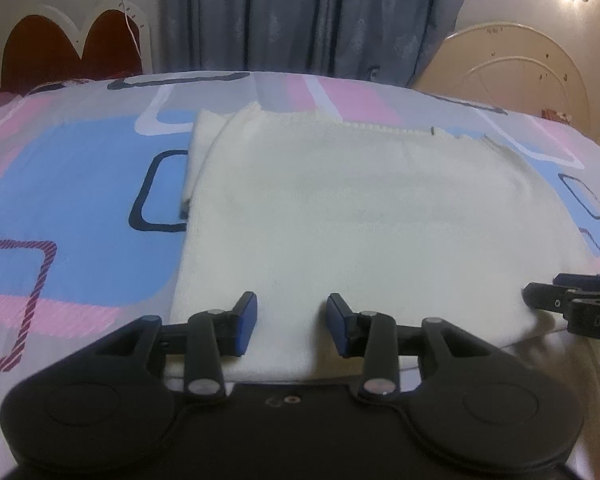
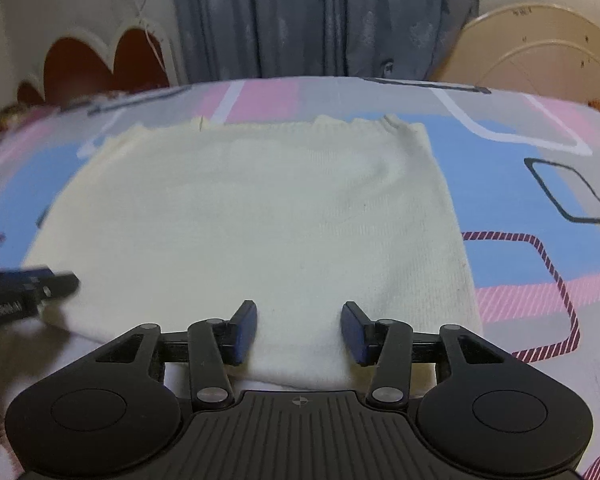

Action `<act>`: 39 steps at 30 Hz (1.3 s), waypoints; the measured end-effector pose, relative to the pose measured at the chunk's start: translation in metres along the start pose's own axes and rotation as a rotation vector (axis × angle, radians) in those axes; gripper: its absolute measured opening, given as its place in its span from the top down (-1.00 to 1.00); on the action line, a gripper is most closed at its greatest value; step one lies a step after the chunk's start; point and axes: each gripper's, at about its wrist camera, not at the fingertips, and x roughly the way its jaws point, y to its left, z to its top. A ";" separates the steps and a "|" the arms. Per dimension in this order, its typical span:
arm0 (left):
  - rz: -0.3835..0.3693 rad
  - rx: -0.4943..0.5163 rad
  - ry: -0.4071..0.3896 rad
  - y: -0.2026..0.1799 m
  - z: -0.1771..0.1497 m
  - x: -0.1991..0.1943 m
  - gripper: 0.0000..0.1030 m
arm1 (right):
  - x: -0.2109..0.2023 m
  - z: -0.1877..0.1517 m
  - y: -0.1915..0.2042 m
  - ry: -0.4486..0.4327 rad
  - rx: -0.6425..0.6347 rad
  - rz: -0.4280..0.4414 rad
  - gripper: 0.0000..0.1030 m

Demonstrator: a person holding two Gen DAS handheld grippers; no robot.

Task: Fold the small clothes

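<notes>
A cream knitted garment (image 1: 352, 216) lies flat on the bed, folded into a rough rectangle with a ribbed far edge; it also shows in the right wrist view (image 2: 260, 216). My left gripper (image 1: 292, 322) is open, its blue-padded jaws apart over the garment's near edge on the left side. My right gripper (image 2: 299, 330) is open over the near edge on the right side. Neither holds cloth. The right gripper shows at the right edge of the left wrist view (image 1: 572, 304), and the left gripper at the left edge of the right wrist view (image 2: 24, 288).
The bedsheet (image 1: 80, 200) is patterned in blue, pink and grey with outlined rectangles. A red and cream headboard (image 1: 72, 44) stands at the far left, grey curtains (image 1: 312, 16) behind the bed, and a cream arched board (image 1: 512, 64) at the far right.
</notes>
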 end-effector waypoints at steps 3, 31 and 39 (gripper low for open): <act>-0.009 -0.020 0.017 0.001 0.003 -0.002 0.04 | -0.005 0.005 0.000 0.004 0.018 0.015 0.08; -0.139 -0.582 0.068 0.048 -0.028 -0.026 -0.49 | -0.016 0.015 0.007 -0.034 0.039 0.116 -0.04; -0.218 -0.735 -0.017 0.058 -0.023 -0.007 -0.37 | -0.008 0.019 0.013 -0.028 0.032 0.128 -0.04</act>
